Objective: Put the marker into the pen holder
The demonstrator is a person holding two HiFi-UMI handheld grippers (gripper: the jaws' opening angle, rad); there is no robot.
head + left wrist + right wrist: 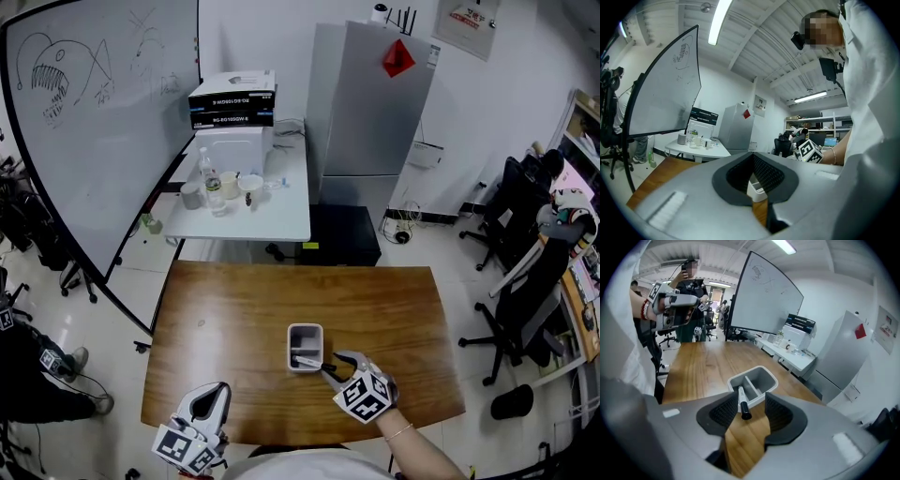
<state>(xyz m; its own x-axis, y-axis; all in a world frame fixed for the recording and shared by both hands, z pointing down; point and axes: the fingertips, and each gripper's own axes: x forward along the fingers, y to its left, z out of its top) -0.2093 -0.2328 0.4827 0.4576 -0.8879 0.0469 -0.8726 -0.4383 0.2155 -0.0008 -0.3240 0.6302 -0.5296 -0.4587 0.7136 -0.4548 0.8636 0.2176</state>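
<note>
White-barrelled marker with a black cap (741,400) leans in one compartment of the pale grey, two-part rectangular pen holder (762,368). Its capped end juts over the near rim between the right tongs (752,409), which are spread wide and released. The holder stands on the brown wooden worktop (234,309). The left tongs (753,183) are clenched on nothing, well apart at the worktop's near edge.

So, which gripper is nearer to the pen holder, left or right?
Right. The right gripper sits just beside the pen holder, with the marker that leans out of it between its open jaws. The left gripper, shut, is farther away near the table's front edge.
</note>
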